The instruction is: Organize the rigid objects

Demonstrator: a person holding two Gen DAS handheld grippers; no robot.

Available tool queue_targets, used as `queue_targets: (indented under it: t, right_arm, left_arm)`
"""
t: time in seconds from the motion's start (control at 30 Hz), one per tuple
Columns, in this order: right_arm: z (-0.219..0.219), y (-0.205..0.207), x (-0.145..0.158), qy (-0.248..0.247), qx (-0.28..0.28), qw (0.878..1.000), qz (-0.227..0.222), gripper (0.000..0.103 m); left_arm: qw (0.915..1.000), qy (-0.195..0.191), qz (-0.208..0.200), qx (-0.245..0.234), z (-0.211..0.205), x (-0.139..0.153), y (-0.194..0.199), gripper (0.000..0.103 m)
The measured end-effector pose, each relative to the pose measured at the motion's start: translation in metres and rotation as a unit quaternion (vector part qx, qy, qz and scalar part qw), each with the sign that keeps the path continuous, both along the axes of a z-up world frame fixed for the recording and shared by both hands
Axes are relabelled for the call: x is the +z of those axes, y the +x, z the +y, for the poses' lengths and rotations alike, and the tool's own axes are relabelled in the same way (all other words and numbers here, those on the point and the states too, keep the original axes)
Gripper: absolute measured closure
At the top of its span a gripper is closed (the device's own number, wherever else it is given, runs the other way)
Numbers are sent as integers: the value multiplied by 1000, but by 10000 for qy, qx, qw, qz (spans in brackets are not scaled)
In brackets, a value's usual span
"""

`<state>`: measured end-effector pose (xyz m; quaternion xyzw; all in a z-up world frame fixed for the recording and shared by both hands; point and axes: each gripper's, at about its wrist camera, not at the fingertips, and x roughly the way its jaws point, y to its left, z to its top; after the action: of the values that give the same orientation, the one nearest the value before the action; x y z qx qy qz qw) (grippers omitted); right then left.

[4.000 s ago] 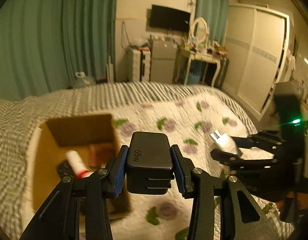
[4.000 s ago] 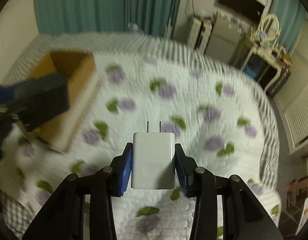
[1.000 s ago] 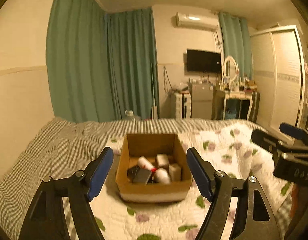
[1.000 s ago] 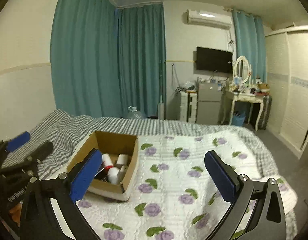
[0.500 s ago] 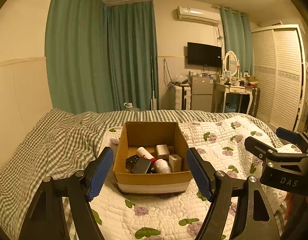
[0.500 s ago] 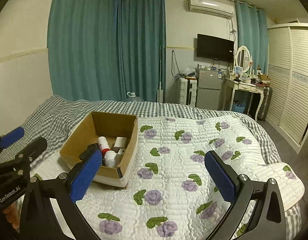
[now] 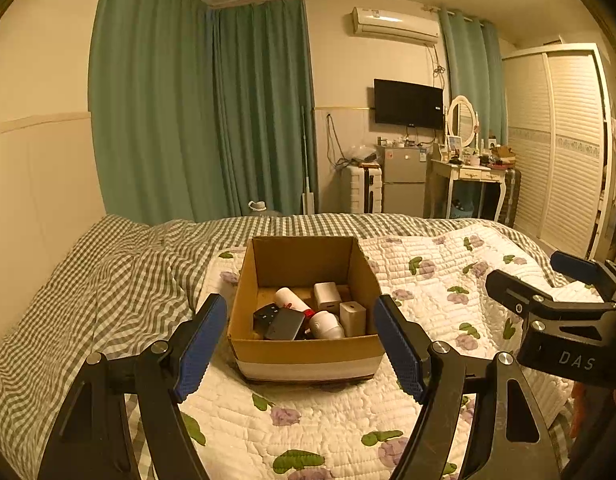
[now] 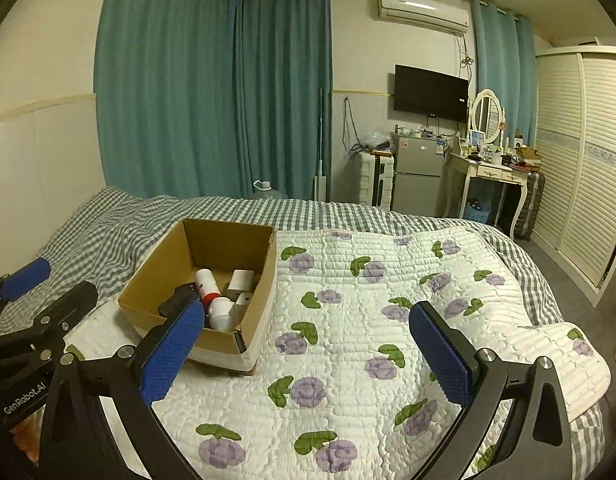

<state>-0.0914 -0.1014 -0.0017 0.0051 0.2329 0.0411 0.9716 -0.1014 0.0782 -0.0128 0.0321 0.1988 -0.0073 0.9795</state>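
Both claws are found spread wide and empty: the left gripper [image 7: 298,342] is held just in front of the cardboard box [image 7: 308,354], the right gripper [image 8: 308,350] beside it over the floral quilt [image 8: 387,320]. Inside the box are seen white chargers [image 7: 352,317], a black charger [image 7: 284,323] and a white bottle [image 7: 291,299]. No loose item is seen outside the box, so sorting is judged complete.

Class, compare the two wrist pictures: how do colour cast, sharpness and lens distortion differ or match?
Left wrist view: warm yellow-orange cast, curtains dull green, box sharp. Right wrist view: cooler, whiter light, curtains teal, quilt crisp. Both: fisheye bending of the walls, dark corners, no motion blur, a bright ceiling glare only at the top of the left wrist view.
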Motion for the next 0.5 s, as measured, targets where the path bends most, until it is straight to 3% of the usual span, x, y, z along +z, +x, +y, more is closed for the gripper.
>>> queue_targets:
  t: [0.5]
  right_arm:
    - [-2, -1, -6, 55, 7, 9999, 91, 0]
  left_arm:
    - [9999, 51, 58, -76, -1, -2, 2, 25]
